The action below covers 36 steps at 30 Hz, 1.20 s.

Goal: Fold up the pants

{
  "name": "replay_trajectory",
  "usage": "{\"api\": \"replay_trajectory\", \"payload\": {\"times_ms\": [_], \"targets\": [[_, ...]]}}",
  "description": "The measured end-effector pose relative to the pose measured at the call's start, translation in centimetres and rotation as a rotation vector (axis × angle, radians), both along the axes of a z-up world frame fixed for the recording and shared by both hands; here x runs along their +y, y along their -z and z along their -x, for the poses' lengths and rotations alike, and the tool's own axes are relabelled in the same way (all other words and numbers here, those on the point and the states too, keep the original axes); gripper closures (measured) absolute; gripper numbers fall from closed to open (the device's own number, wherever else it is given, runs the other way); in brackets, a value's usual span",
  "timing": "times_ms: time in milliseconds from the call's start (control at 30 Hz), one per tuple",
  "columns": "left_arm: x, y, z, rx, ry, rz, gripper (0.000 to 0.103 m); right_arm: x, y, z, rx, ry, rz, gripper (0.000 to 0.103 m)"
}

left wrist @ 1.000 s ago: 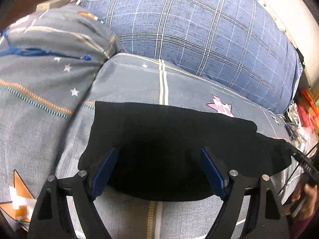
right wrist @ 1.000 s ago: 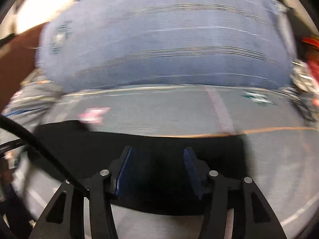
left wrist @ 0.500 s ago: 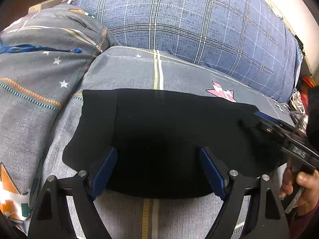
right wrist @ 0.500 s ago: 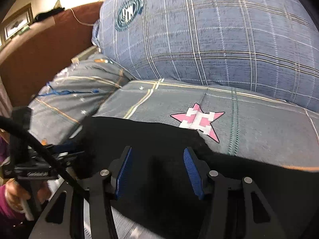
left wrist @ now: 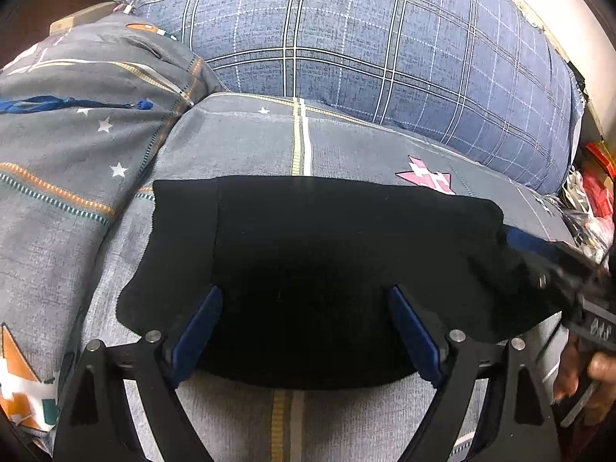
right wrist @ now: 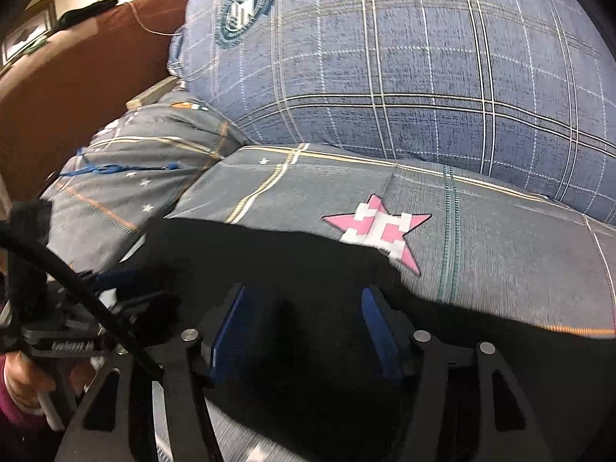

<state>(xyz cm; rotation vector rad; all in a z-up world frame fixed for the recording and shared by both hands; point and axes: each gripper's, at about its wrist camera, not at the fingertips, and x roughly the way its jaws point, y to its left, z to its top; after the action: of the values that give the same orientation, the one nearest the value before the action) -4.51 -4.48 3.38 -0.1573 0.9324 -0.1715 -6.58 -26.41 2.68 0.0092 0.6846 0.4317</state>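
The black pants point(left wrist: 308, 261) lie folded in a flat rectangle on a grey star-patterned bedspread point(left wrist: 238, 142). My left gripper point(left wrist: 304, 331) is open, its blue-padded jaws wide apart over the near edge of the pants, holding nothing. In the right wrist view the pants point(right wrist: 308, 269) spread under my right gripper point(right wrist: 304, 327), which is open and empty above the cloth. The right gripper shows at the right edge of the left wrist view point(left wrist: 554, 261), over the pants' right end. The left gripper shows at the left of the right wrist view point(right wrist: 115, 288).
A big blue plaid pillow point(left wrist: 365, 38) lies behind the pants. A grey patterned pillow point(left wrist: 77, 115) sits at the left. A brown headboard point(right wrist: 77, 77) stands at the back left. Red and white clutter point(left wrist: 593, 192) lies at the far right.
The right gripper has swung left, from the pants' right part to over the right end near the pink star. The left gripper has moved slightly closer over the pants. Both stay open.
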Motion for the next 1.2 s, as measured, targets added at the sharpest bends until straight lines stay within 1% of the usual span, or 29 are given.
{"api": "replay_trajectory", "payload": {"times_ms": [167,367,400,467,500,600,733,800,867,933,1033,1100,1200], "targets": [[0.0,-0.3,0.6,-0.008,-0.004,-0.011,0.016,0.6,1.1,2.3,-0.001,-0.006,0.026,0.036],[0.7,-0.2,1.9,-0.038,-0.027,0.005,0.016,0.8,2.6,3.1,0.013,0.016,0.052,0.035],[0.9,-0.2,2.0,-0.04,-0.03,-0.001,0.016,0.8,2.6,3.1,0.013,0.017,0.057,0.035],[1.3,0.2,2.1,-0.036,-0.062,-0.055,0.016,1.0,3.0,3.1,0.014,0.029,0.074,0.031],[1.7,0.4,2.1,-0.03,-0.066,-0.057,0.016,1.2,3.2,3.1,0.013,0.035,0.09,0.03],[3.3,0.6,2.2,-0.009,-0.094,-0.01,0.016,1.6,3.2,3.3,-0.002,0.036,0.122,0.029],[5.1,0.3,2.4,-0.009,-0.144,0.019,0.016,2.3,2.3,3.7,0.003,0.0,0.069,0.028],[5.8,0.4,2.3,-0.003,-0.161,0.033,0.016,3.1,1.9,4.0,-0.011,-0.016,0.091,0.028],[5.9,1.0,2.0,0.022,-0.165,0.018,0.016,4.2,2.0,4.1,-0.025,-0.038,0.11,0.026],[6.0,1.7,1.9,0.045,-0.173,0.004,0.016,5.3,2.6,3.7,-0.018,-0.051,0.133,0.024],[6.6,2.1,1.9,0.062,-0.185,0.05,0.016,6.4,3.5,3.5,-0.021,-0.042,0.187,0.021],[6.6,1.5,2.1,0.048,-0.189,0.027,0.016,6.5,3.2,4.0,-0.036,-0.049,0.204,0.021],[6.2,0.3,2.6,0.009,-0.181,0.001,0.016,5.4,2.7,4.4,-0.032,-0.045,0.188,0.021]]}}
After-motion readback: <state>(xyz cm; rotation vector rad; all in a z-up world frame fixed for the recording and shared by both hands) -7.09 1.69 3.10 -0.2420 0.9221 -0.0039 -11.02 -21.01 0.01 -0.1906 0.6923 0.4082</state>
